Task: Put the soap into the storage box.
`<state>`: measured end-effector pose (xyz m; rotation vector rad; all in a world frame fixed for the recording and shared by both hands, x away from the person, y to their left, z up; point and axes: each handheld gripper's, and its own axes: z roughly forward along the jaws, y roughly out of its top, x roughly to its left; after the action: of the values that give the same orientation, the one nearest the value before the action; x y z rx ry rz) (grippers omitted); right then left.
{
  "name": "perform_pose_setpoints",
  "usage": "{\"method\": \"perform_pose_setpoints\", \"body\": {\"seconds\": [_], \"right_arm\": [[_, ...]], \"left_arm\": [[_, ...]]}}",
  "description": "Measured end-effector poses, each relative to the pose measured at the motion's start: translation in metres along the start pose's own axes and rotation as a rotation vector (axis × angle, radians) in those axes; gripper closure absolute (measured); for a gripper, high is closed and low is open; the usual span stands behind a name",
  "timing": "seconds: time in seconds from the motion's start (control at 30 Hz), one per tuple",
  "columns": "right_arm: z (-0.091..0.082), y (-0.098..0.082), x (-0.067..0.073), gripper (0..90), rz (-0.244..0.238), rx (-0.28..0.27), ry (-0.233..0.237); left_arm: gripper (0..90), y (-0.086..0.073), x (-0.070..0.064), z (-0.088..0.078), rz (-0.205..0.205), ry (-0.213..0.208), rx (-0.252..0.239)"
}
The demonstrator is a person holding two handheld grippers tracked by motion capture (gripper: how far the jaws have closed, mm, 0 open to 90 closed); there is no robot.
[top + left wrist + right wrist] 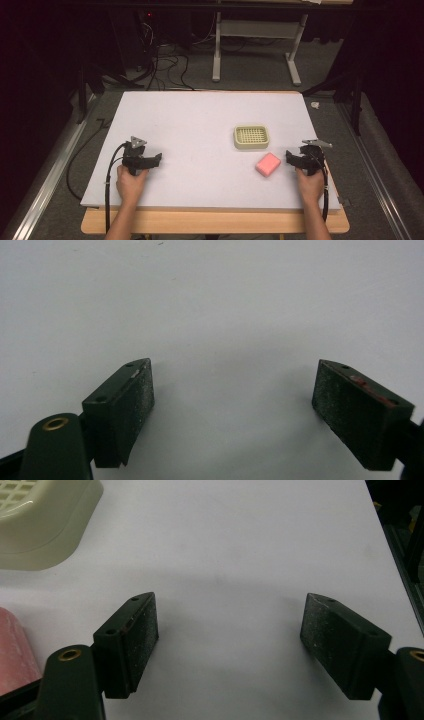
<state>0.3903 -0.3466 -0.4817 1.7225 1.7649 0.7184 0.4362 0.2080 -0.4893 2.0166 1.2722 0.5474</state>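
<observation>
Pink soap bar (268, 164) on the table (200, 130) near its right edge, cream soap dish (251, 137) just behind it, right gripper (290, 157) beside the bar, jaws released, empty, left gripper (156, 159) toward the front-left corner, jaws released, empty.

White sheet (200, 125) over a wooden table (215, 222), light edge bare along the near side. Beyond, on grey floor (250, 70), tangled black cables (165, 65) and a white stand (216, 50); at right, perhaps a pale scrap (315, 105), too small to tell.
</observation>
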Motion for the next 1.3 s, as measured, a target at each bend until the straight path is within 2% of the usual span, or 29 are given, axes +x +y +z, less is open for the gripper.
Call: {"method": "perform_pose_setpoints", "body": {"seconds": [1.1, 1.3], "right_arm": [[0.0002, 0.0016, -0.0006, 22.0, 0.001, 0.011, 0.01], [-0.0019, 0.0014, -0.0036, 18.5, 0.011, 0.018, 0.049]], "left_arm": [[17.4, 0.0002, 0.0003, -0.0001, -0.001, -0.003, 0.003], [17.4, 0.0002, 0.0004, 0.0, -0.002, -0.004, 0.003]]}}
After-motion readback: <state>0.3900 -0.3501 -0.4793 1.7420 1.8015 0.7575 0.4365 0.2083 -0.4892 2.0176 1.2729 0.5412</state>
